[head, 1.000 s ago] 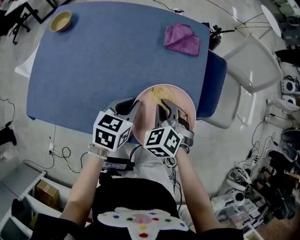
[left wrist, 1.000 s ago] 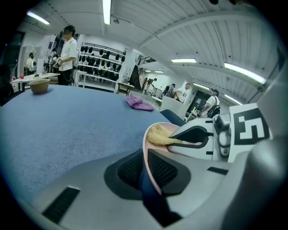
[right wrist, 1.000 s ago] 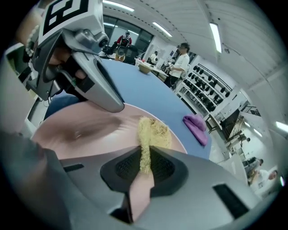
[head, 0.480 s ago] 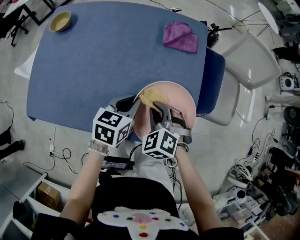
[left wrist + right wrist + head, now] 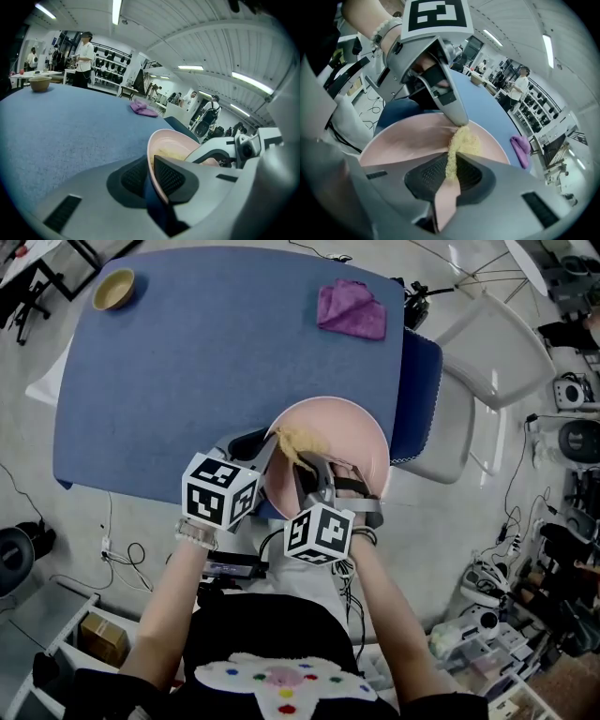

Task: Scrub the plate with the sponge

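A pink plate (image 5: 354,439) hangs over the near edge of the blue table (image 5: 206,362). My left gripper (image 5: 266,456) is shut on the plate's left rim (image 5: 158,140), one pad inside and one outside. A yellow sponge (image 5: 292,441) lies against the plate's inner face near that rim. My right gripper (image 5: 309,471) is shut on the sponge (image 5: 462,142), which is squeezed thin between its pads (image 5: 436,176). In the right gripper view the left gripper's finger (image 5: 451,107) sits just past the sponge, almost touching it.
A purple cloth (image 5: 351,309) lies at the table's far right, and a small tan bowl (image 5: 113,289) sits at its far left corner. A white chair (image 5: 473,367) stands right of the table. Cables and boxes cover the floor around the person.
My right gripper has slid the sponge leftward across the plate, from its upper middle to beside the left gripper's finger. The left gripper has kept its hold in place.
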`<state>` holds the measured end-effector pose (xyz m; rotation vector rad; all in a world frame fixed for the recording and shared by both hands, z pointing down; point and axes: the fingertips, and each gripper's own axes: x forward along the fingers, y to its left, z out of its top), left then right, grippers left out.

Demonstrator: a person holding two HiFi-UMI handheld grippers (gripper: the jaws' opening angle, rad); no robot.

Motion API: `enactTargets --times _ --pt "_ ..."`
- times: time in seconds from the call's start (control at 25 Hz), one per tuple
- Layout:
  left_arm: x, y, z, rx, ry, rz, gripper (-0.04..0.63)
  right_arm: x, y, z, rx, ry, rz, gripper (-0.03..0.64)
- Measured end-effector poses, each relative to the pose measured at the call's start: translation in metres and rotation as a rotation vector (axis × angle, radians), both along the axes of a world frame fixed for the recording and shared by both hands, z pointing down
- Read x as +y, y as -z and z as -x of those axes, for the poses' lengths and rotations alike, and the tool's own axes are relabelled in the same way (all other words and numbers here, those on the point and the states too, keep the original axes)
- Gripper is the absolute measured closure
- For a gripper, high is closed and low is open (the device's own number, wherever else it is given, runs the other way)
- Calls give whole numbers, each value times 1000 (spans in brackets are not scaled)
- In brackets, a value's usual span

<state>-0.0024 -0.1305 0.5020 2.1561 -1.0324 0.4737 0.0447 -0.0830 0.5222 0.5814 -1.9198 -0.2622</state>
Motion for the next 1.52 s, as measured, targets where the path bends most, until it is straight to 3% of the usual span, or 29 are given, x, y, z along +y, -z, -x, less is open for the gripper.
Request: enactTargets --times 0.6,1.04,1.52 --pt "2 -1 0 -19 -4 -7 555 -27 -1 -14 -13 -102 -25 569" --pt "2 0 2 -21 -2 -8 555 -52 -1 -59 26 -256 -39 569" --pt "4 0 4 -19 -1 1 554 -36 -2 -111 57 -463 24 571"
